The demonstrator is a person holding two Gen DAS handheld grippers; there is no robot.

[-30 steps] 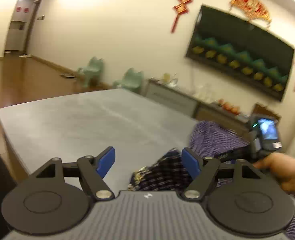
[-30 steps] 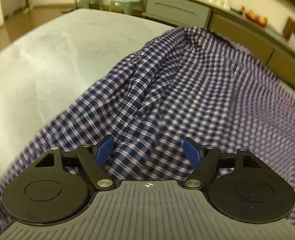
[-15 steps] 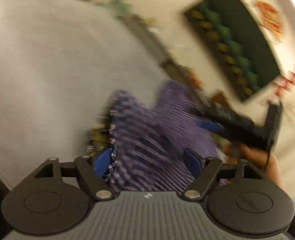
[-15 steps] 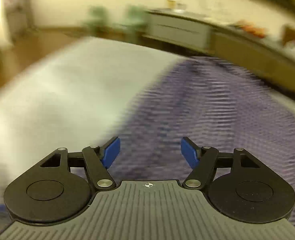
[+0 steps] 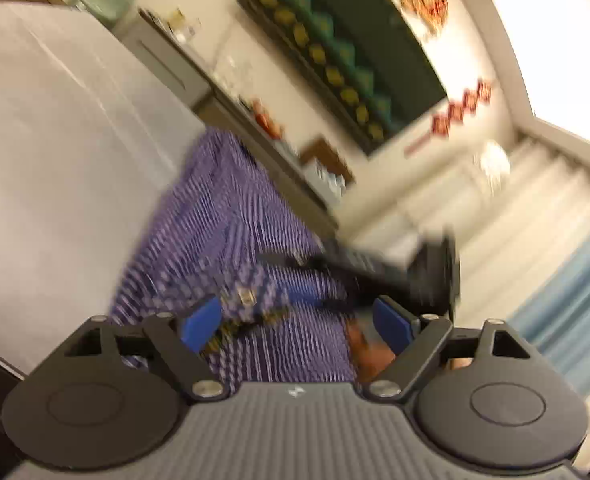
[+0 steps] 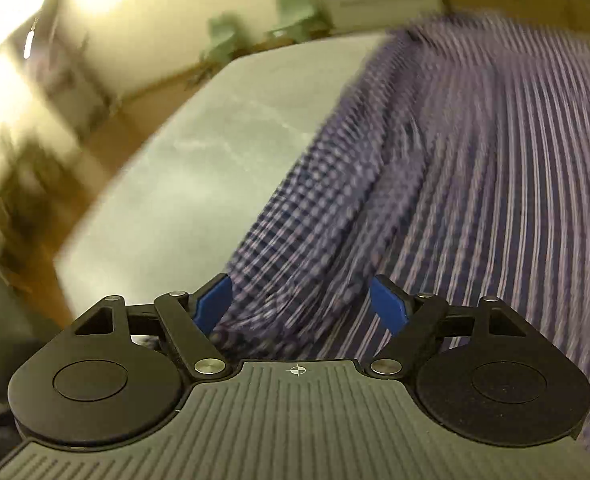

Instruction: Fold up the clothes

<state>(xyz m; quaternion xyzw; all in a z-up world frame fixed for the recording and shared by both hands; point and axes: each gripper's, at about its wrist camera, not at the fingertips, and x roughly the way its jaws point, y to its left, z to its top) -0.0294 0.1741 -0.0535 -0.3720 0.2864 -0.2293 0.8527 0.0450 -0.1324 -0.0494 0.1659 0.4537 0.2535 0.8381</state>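
Left wrist view: the left hand-held gripper (image 5: pixel 297 322) stands released, its blue pads spread wide with nothing clamped between them. The plaid shirt (image 5: pixel 223 216) lies on the grey desk (image 5: pixel 47 140), running from 12 o'clock down between the pads, blurred. At 2 o'clock of the pads the right hand-held gripper (image 5: pixel 379 270) shows as a dark smear above the cloth; its state cannot be told here.

Right wrist view: the right hand-held gripper (image 6: pixel 301 306) is released, pads apart. The plaid shirt (image 6: pixel 455 152) covers the desk (image 6: pixel 199 168) from 12 to 3 o'clock, one fold reaching between the pads. Bare desk lies at 10 o'clock.
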